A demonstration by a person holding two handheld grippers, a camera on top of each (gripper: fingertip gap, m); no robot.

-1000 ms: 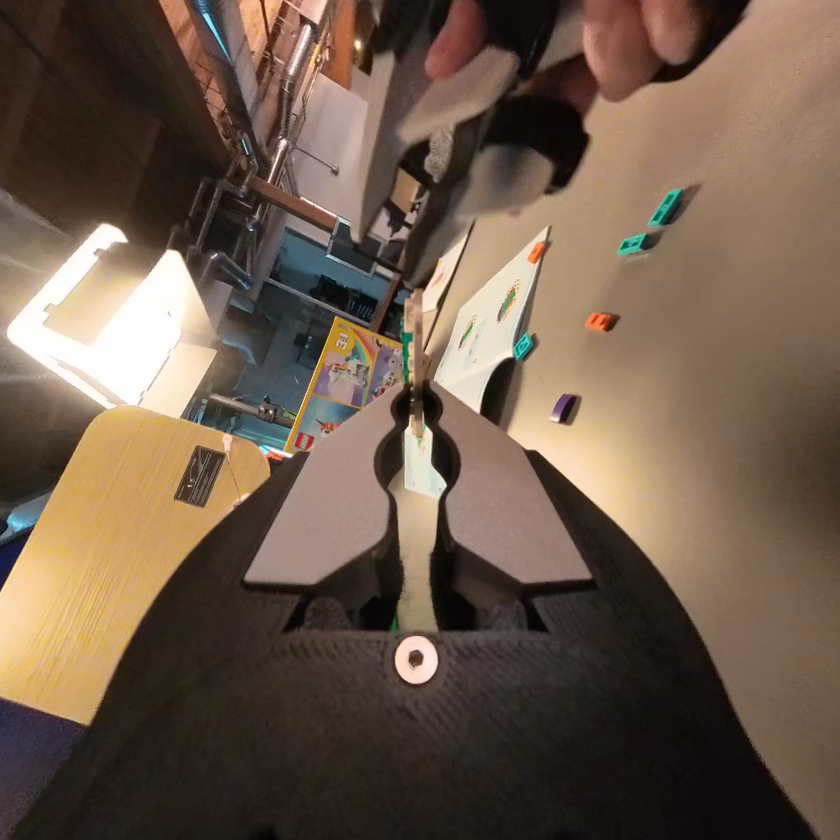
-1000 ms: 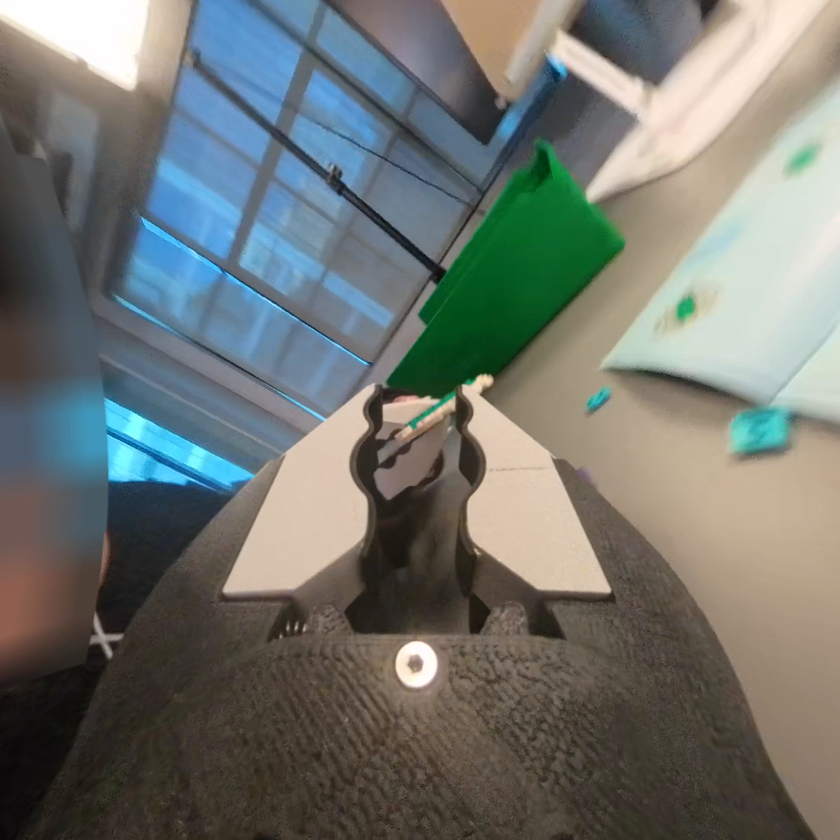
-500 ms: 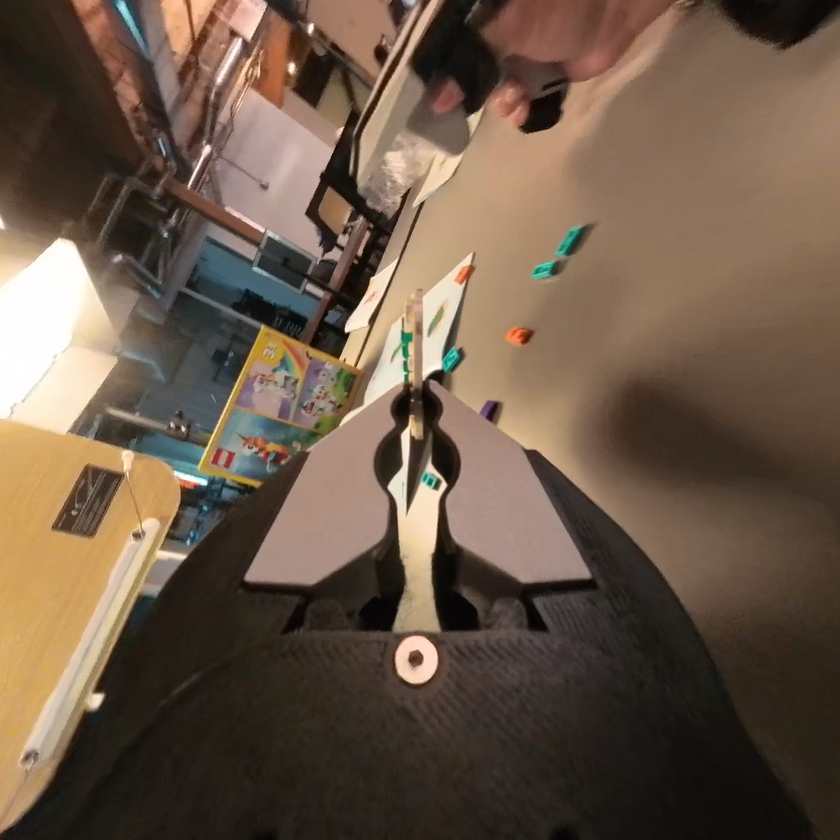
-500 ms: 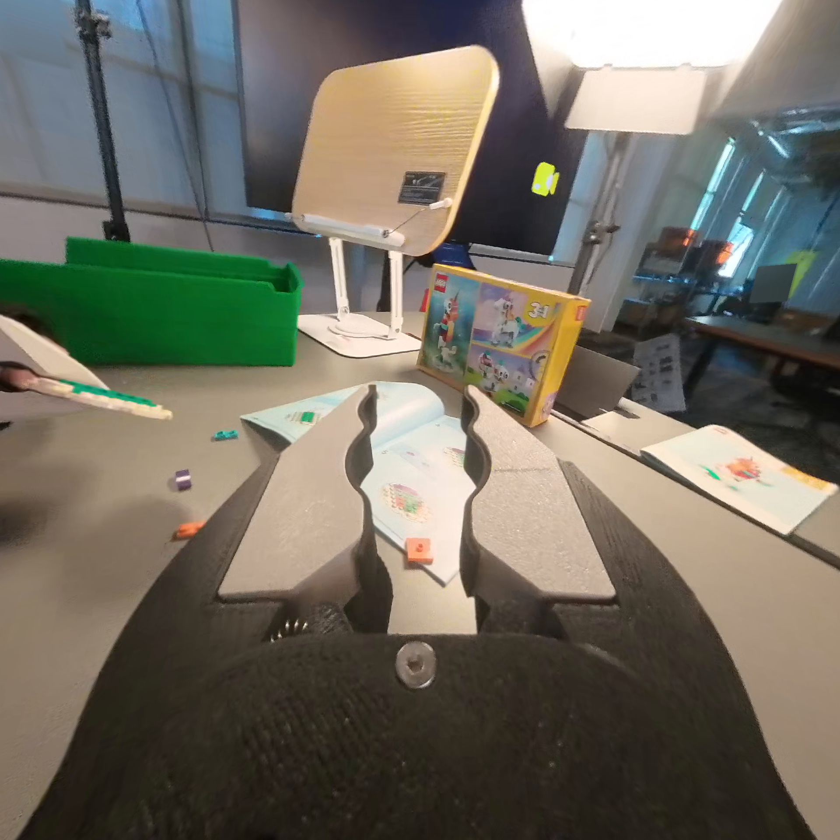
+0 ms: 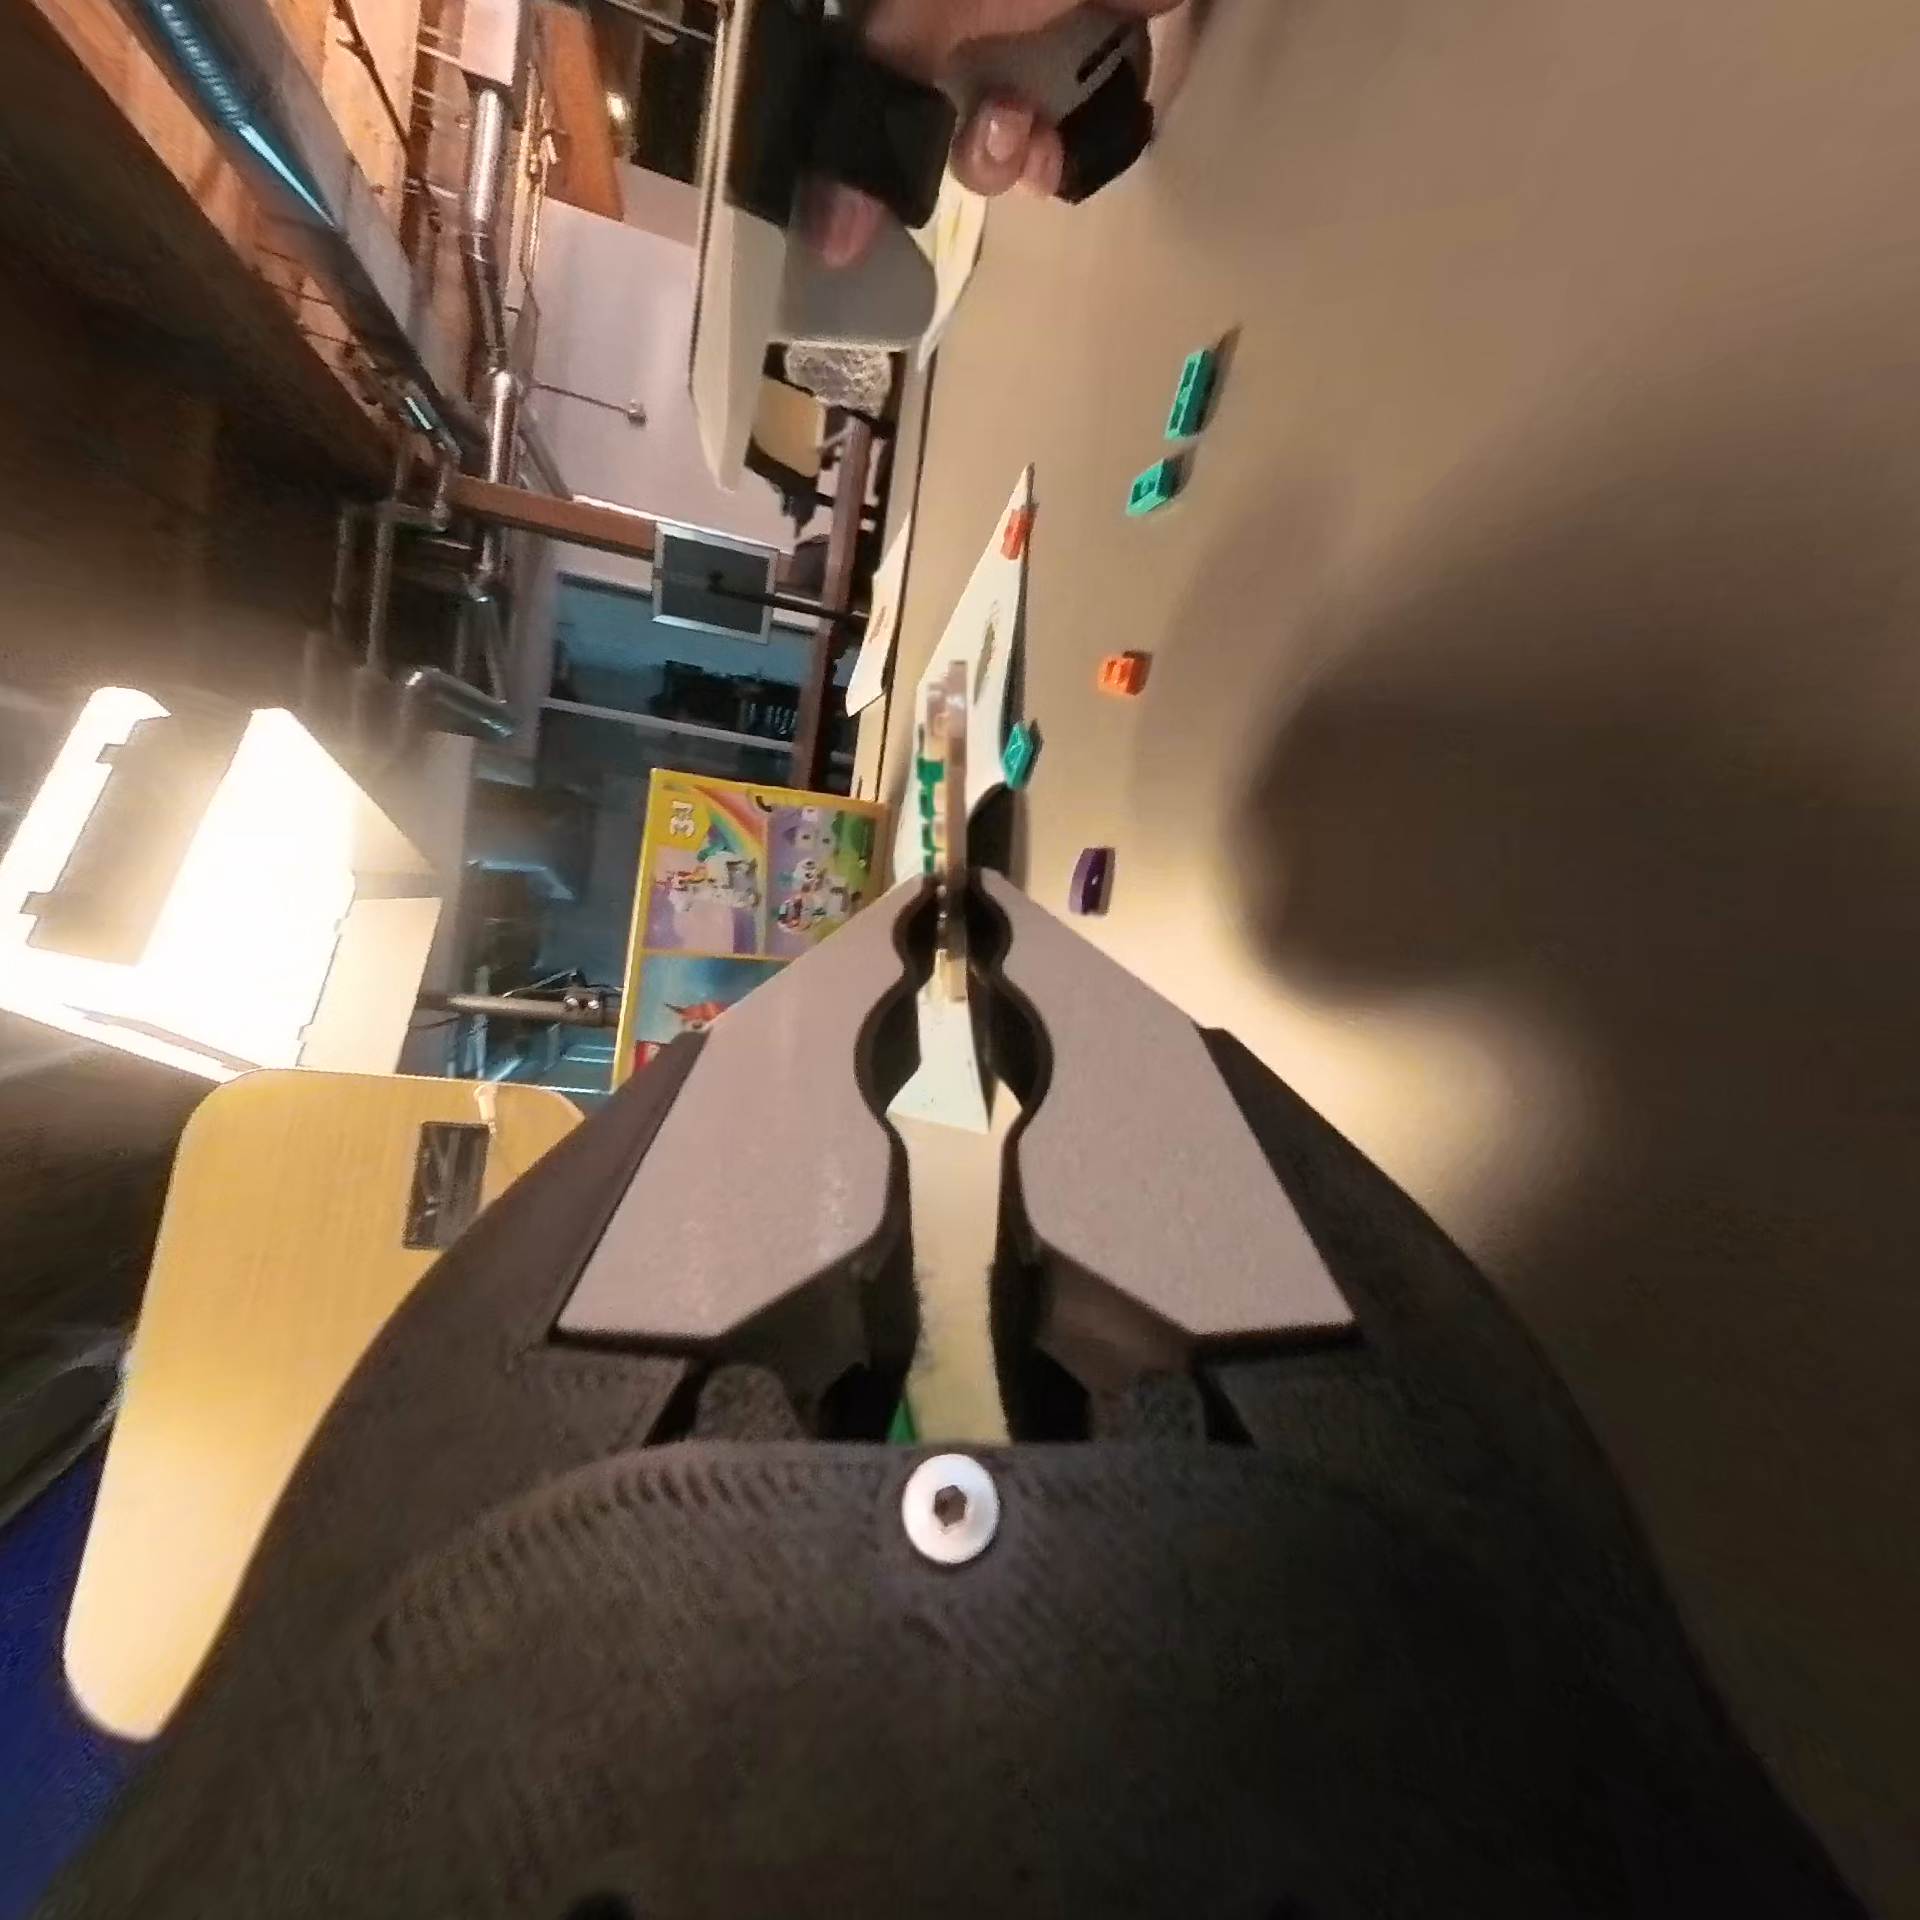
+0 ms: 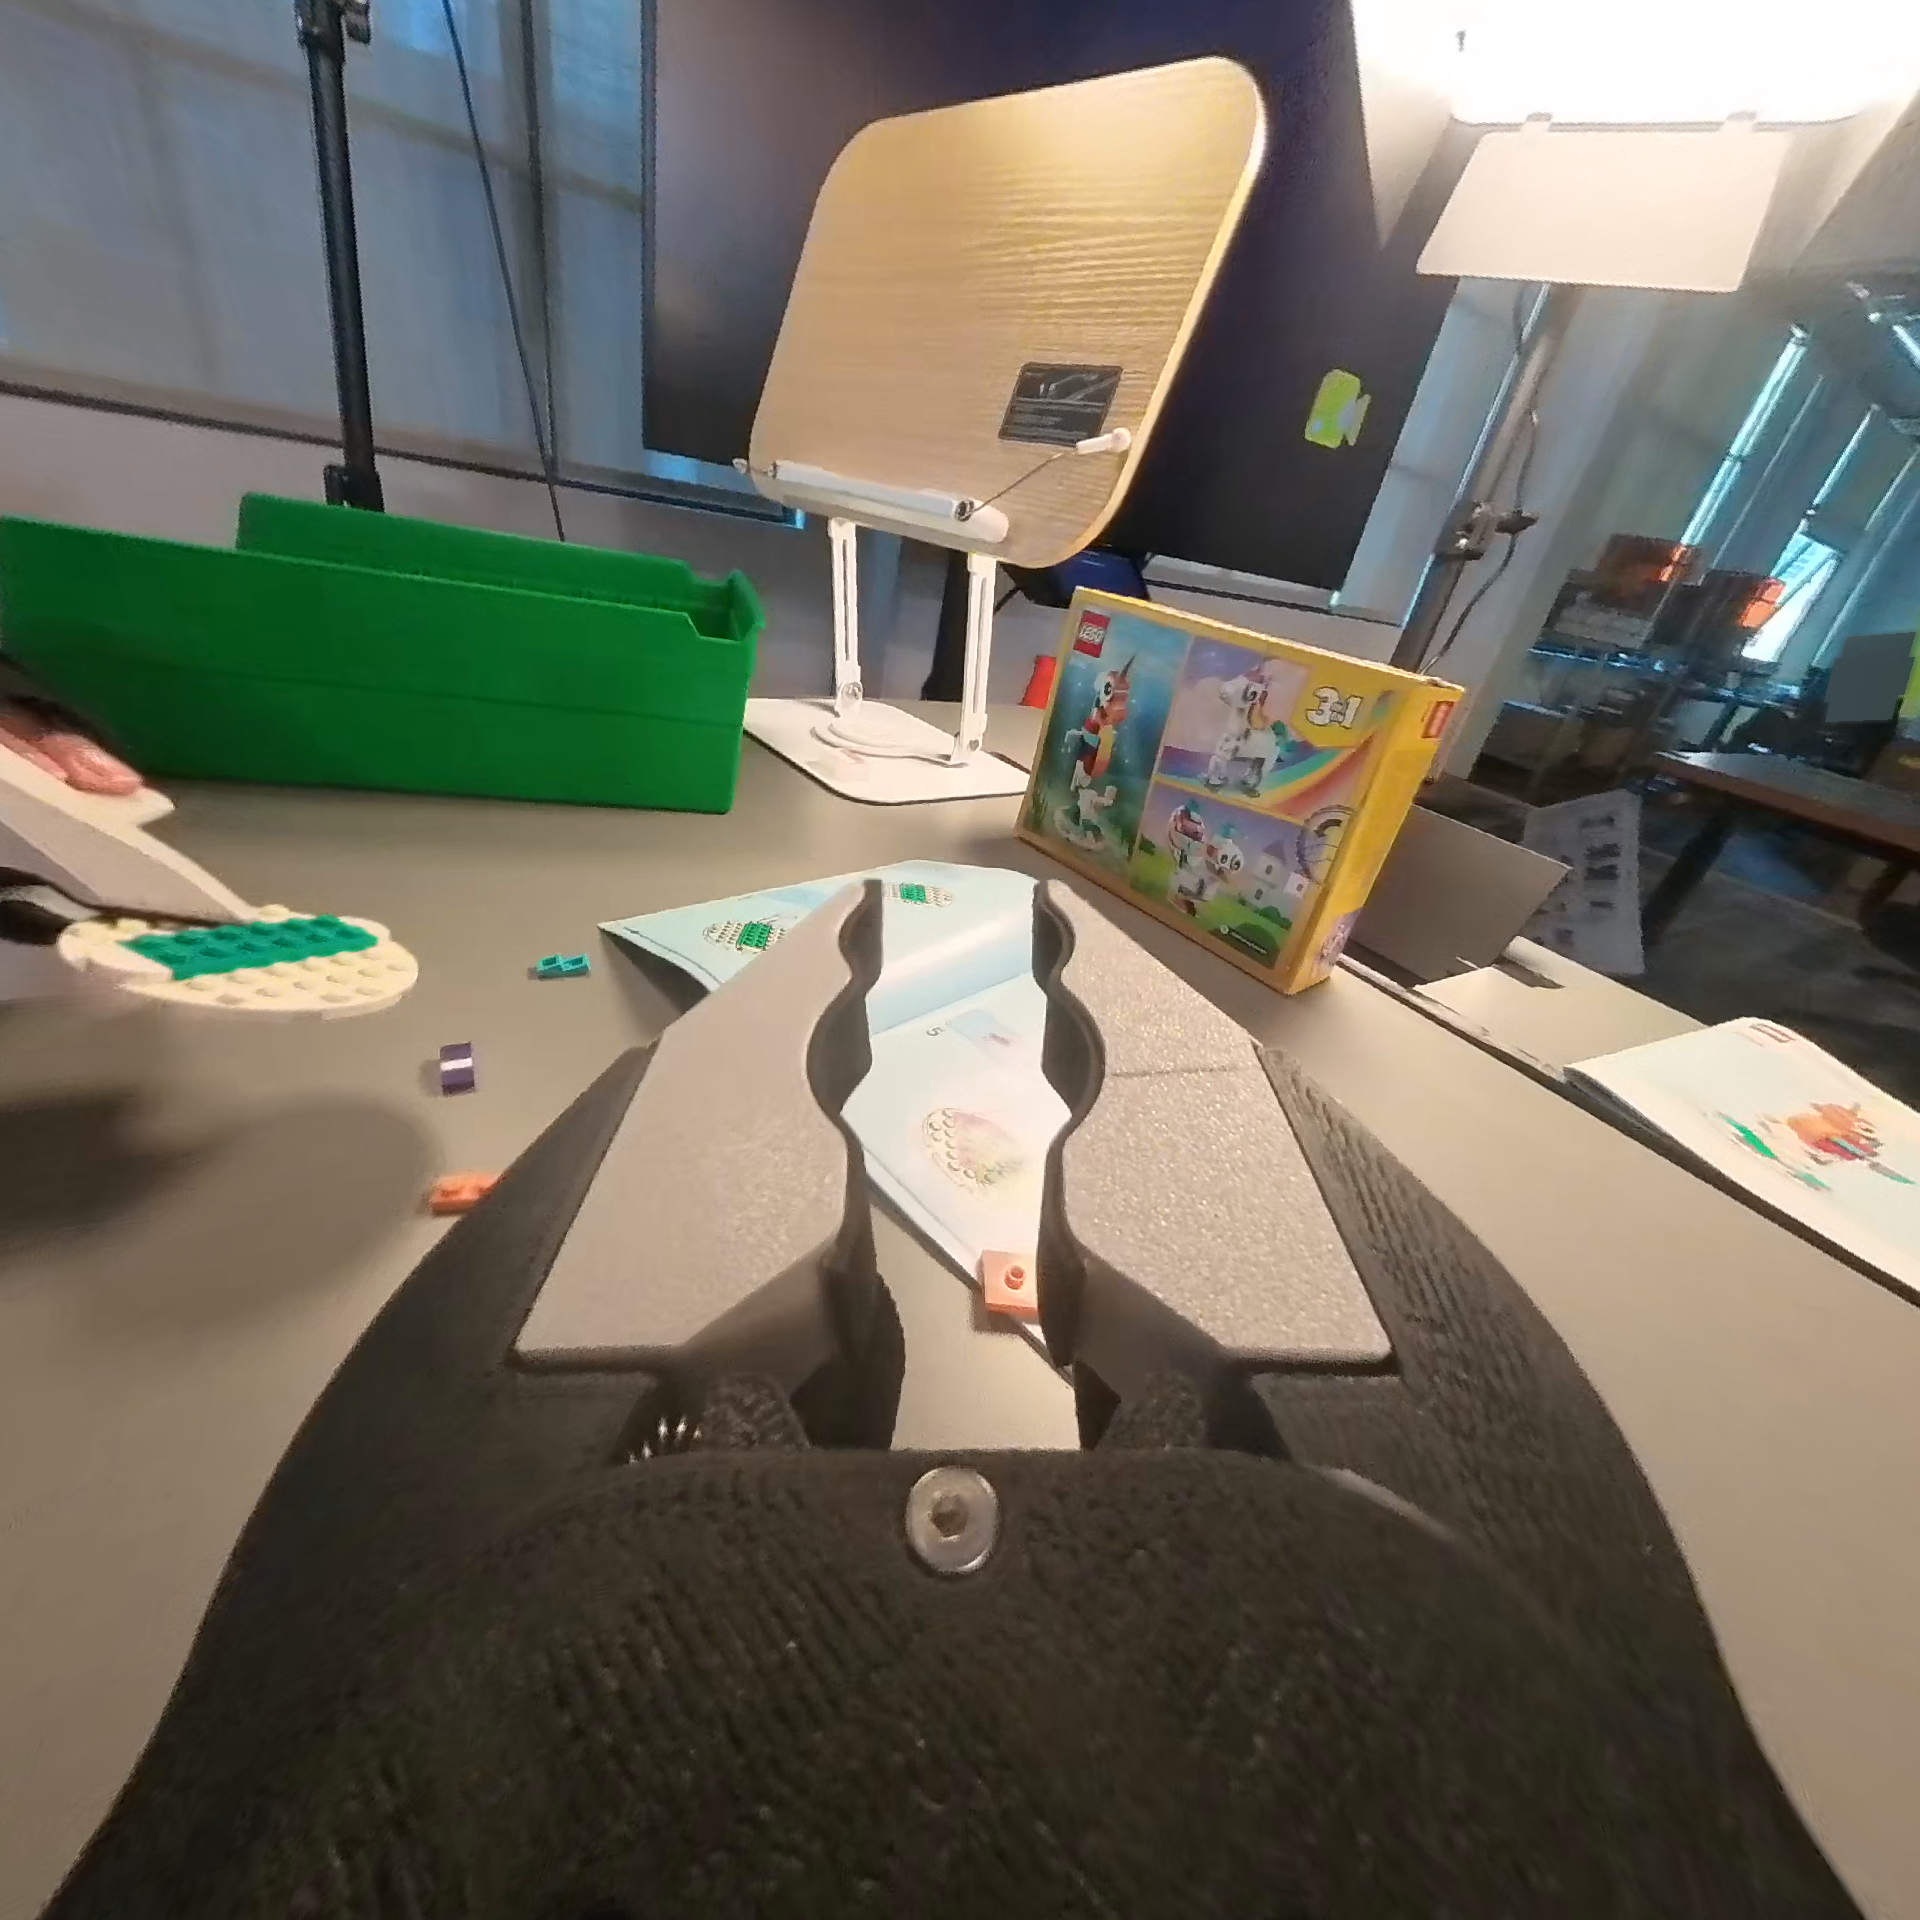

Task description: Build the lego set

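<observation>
- Left wrist view, camera rolled sideways: left gripper (image 5: pixel 951 883) is clamped on the edge of the white round plate (image 5: pixel 950 831), seen edge-on, green plates (image 5: pixel 928 774) on its face.
- Grey table (image 5: pixel 1558 520) fills the right side. Loose on it: purple piece (image 5: pixel 1091 881), orange piece (image 5: pixel 1123 673), two teal pieces (image 5: pixel 1172 436); another teal piece (image 5: pixel 1021 753) sits beside the open instruction booklet (image 5: pixel 987 665).
- Yellow set box (image 5: pixel 748 925) and wooden book stand (image 5: pixel 301 1299) lie beyond; right gripper in a hand (image 5: pixel 997 114) at the top edge.
- Right wrist view: right gripper (image 6: pixel 954 894) hovers with fingers parted, gripping nothing, above the booklet (image 6: pixel 935 1039); orange piece (image 6: pixel 1006 1278) between its fingers, on the booklet corner.
- Plate (image 6: pixel 239 956) is held above the table at far left, tilted, studs up.
- Green bin (image 6: pixel 416 665), stand (image 6: pixel 1008 301), box (image 6: pixel 1226 779) behind; second booklet (image 6: pixel 1766 1143) right.
</observation>
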